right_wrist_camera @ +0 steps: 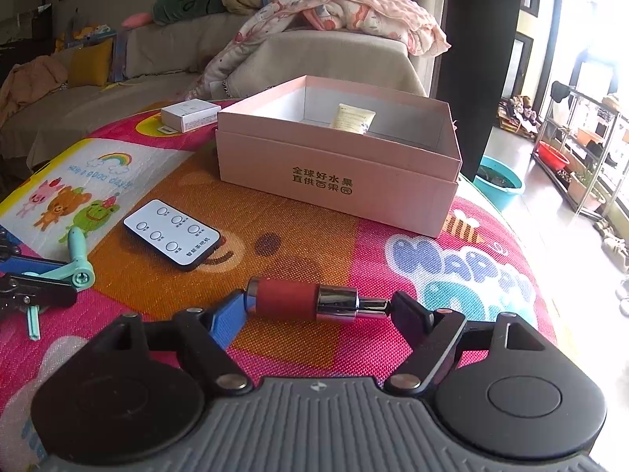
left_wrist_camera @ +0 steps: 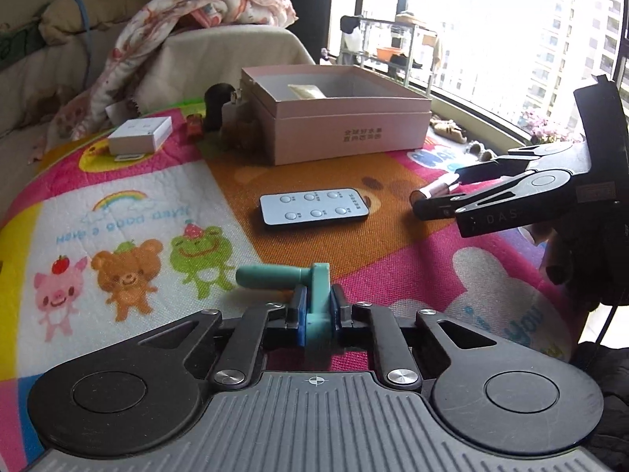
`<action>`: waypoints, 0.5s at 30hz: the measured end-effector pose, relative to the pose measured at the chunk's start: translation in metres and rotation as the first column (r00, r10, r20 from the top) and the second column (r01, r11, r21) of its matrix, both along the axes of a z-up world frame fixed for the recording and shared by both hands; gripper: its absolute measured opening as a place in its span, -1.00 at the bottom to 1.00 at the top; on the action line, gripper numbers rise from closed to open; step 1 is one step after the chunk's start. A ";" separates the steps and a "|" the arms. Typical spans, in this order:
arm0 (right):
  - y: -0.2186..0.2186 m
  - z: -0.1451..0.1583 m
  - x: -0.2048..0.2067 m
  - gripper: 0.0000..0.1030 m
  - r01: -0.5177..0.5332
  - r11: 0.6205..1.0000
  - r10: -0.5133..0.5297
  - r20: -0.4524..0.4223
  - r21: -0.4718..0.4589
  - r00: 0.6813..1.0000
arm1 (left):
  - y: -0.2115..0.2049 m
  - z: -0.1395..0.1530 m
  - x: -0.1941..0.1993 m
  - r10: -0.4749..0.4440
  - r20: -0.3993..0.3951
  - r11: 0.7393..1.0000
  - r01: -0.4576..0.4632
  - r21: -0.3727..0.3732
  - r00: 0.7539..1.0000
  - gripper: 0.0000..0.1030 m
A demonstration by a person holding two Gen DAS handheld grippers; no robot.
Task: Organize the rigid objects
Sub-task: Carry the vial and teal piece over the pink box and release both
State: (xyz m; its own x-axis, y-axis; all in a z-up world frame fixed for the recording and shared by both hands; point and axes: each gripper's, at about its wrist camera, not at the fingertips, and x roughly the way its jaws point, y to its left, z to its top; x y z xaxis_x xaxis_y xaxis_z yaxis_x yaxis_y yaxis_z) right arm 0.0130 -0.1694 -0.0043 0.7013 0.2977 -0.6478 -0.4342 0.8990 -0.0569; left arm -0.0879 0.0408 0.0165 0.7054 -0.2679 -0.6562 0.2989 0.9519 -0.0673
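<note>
1. Teal plastic forms the crank (left_wrist_camera: 314,295), which is pinched between the blue pads of the left gripper (left_wrist_camera: 317,306), whose jaws are pressed together on its flat arm.
2. Its arm is held roughly along the gripper's line, while its round handle (left_wrist_camera: 267,277) is pointed to the left in the left wrist view, across that line and just above the mat (left_wrist_camera: 118,181).
3. A red and chrome tube (right_wrist_camera: 302,299) is gripped end to end by the right gripper (right_wrist_camera: 314,306), with the jaws spread wide around it.
4. Its long axis is laid crosswise between the fingers: the red end is set against the blue pad (right_wrist_camera: 230,320) and the thin chrome tip against the black finger (right_wrist_camera: 409,310).
5. A remote (left_wrist_camera: 314,208) is seen lying flat on the mat between the two grippers and the box (left_wrist_camera: 338,118), well apart from each.
6. The pink box is left open, and a pale tube (right_wrist_camera: 352,118) is seen inside by its far wall.
7. A white carton (left_wrist_camera: 140,133) is placed on the mat to the left of the box.
</note>
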 end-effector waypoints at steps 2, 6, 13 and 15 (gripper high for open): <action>-0.001 0.000 0.000 0.54 0.000 1.000 0.000 -0.005 0.010 1.000 | 0.000 0.000 0.000 -0.015 -0.006 1.000 0.015 -0.014 1.000 -0.72; -0.001 0.002 -0.001 0.52 -0.015 1.000 0.015 -0.006 0.013 1.000 | -0.004 0.002 0.002 -0.043 -0.005 0.999 0.043 -0.017 0.999 -0.72; -0.006 0.019 -0.010 0.52 -0.049 0.998 0.047 0.051 0.028 0.998 | -0.011 0.030 0.008 -0.108 0.079 0.994 0.105 0.040 0.991 -0.72; -0.009 0.030 -0.009 0.52 -0.047 0.998 0.043 0.078 0.044 0.996 | -0.012 0.045 0.017 -0.125 0.125 0.991 0.118 0.062 0.984 -0.72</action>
State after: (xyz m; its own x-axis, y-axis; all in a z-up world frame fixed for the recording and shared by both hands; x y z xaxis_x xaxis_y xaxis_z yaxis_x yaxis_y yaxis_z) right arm 0.0042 -0.1787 0.0261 0.7338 0.3583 -0.5772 -0.4704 0.8810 -0.0510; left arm -0.0713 0.0288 0.0612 0.7487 -0.3235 -0.5786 0.4158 0.9090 0.0298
